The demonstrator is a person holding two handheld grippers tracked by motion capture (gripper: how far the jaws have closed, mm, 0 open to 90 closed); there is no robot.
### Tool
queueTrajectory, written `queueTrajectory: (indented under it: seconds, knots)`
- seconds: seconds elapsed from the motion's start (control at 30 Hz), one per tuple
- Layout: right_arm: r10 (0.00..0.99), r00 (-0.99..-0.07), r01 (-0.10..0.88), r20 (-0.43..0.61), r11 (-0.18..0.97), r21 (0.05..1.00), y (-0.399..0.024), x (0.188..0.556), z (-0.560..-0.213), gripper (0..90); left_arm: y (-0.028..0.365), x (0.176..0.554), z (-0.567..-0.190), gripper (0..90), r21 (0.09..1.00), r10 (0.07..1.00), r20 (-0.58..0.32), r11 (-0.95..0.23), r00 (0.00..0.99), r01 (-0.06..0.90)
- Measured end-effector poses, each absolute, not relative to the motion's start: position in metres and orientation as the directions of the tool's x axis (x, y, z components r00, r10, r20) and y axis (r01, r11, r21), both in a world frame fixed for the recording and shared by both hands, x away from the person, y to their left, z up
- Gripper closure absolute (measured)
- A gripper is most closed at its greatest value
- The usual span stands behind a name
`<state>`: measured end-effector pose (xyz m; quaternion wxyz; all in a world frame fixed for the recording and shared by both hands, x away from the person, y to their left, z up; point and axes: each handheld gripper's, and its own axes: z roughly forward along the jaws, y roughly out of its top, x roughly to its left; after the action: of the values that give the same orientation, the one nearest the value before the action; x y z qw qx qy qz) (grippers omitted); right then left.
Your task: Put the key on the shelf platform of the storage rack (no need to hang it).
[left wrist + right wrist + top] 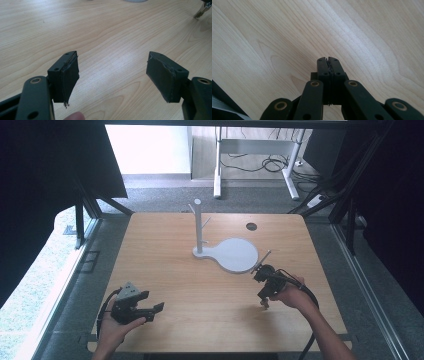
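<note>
Table: we see a pale wooden table (200, 290) with a small dark round hole (251, 226) toward its far right part.
Landmark: we take the white stand (230, 254) as our reference; it has a flat round base plate and an upright post (198, 225) with short pegs rising from the plate's left end.
Left gripper: we find the left gripper (150, 311) well to the near left of the white stand, held in the person's left hand (116, 330) close to the table's near edge.
Left gripper, state: in the left gripper view (112, 75) we see its two black jaws spread wide, bare wood between them and nothing touching the pads (68, 77).
Right gripper: we find the right gripper (265, 305) just near-right of the white stand's plate, held in the person's right hand (292, 295), its tip pointing down at the table.
Right gripper, state: in the right gripper view (328, 60) we see the jaws pressed together, pad against pad, and we make out nothing between them.
Right gripper, height: we cannot tell whether its tip touches the wood.
Cable: a black cable (311, 300) trails from the right gripper along the forearm toward the near edge.
</note>
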<state>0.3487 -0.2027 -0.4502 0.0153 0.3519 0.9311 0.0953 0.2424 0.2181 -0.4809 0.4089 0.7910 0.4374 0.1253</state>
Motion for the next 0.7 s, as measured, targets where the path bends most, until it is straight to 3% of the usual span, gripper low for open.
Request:
queueTrajectory:
  seconds: [0.7]
  knots:
    - [0.652,-0.757,0.641,0.034,0.732,0.230,-0.201,0.359,-0.425,90.0,0.218,0.242,-0.481,26.3,0.757,0.794,-0.161,-0.282,0.586,0.590]
